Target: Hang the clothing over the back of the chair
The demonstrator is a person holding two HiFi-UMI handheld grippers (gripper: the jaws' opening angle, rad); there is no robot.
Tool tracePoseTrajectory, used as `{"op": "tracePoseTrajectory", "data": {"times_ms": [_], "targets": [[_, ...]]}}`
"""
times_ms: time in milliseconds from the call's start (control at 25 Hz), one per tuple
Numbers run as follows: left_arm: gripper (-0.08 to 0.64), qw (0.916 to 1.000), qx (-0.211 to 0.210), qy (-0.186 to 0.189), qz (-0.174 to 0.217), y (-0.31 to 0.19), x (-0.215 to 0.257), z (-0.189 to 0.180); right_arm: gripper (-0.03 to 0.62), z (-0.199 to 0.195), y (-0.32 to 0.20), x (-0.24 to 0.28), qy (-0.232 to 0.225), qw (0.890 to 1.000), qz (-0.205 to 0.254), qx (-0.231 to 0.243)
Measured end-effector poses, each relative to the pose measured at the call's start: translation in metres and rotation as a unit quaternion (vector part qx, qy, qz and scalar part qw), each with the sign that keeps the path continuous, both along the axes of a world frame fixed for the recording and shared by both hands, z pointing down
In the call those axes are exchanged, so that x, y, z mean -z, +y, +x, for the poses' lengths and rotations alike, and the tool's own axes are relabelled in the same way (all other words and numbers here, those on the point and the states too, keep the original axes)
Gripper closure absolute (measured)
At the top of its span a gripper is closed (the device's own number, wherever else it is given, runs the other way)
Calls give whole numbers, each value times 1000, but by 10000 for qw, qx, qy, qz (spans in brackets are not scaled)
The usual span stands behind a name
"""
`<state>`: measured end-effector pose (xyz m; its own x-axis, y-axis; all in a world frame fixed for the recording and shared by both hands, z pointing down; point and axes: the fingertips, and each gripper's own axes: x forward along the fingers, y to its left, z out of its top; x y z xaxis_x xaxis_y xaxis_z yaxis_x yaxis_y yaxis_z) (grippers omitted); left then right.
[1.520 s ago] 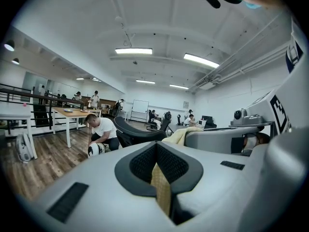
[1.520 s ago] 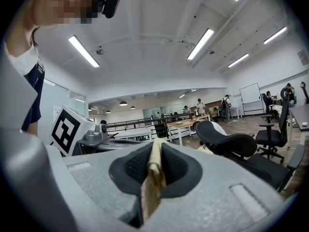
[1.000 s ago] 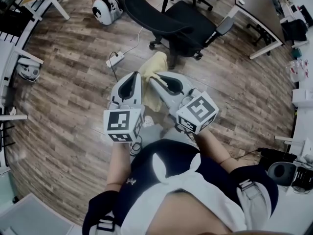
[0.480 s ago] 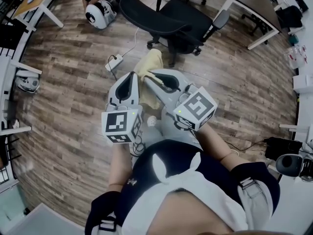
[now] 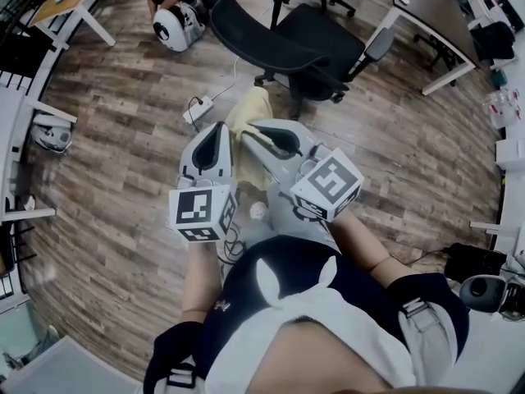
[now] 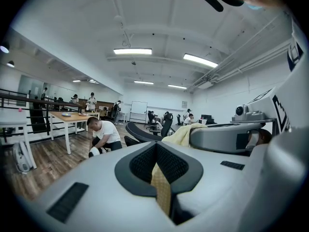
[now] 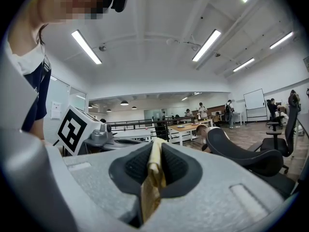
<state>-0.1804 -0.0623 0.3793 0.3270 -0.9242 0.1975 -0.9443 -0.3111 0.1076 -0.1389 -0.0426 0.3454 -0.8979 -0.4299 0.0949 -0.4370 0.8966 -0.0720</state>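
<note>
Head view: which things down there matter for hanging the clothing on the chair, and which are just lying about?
Part of the job:
- yellow clothing, gripped at both ends
- left gripper
- right gripper
- black office chair, just ahead

Just lying about:
- white power strip on the wooden floor
- desk at the upper right
</note>
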Motion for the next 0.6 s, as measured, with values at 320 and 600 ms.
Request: {"op": "tracePoseTrajectory", "data": {"times_ms": [320,600], "targets": [[554,9998,201,22,22,-23,5,-12,563,-7,-27,11,21,9999,76,90],[554,9993,359,72,47,-38,8,-21,563,-16,-48,27,-75,9994,297,182]]}}
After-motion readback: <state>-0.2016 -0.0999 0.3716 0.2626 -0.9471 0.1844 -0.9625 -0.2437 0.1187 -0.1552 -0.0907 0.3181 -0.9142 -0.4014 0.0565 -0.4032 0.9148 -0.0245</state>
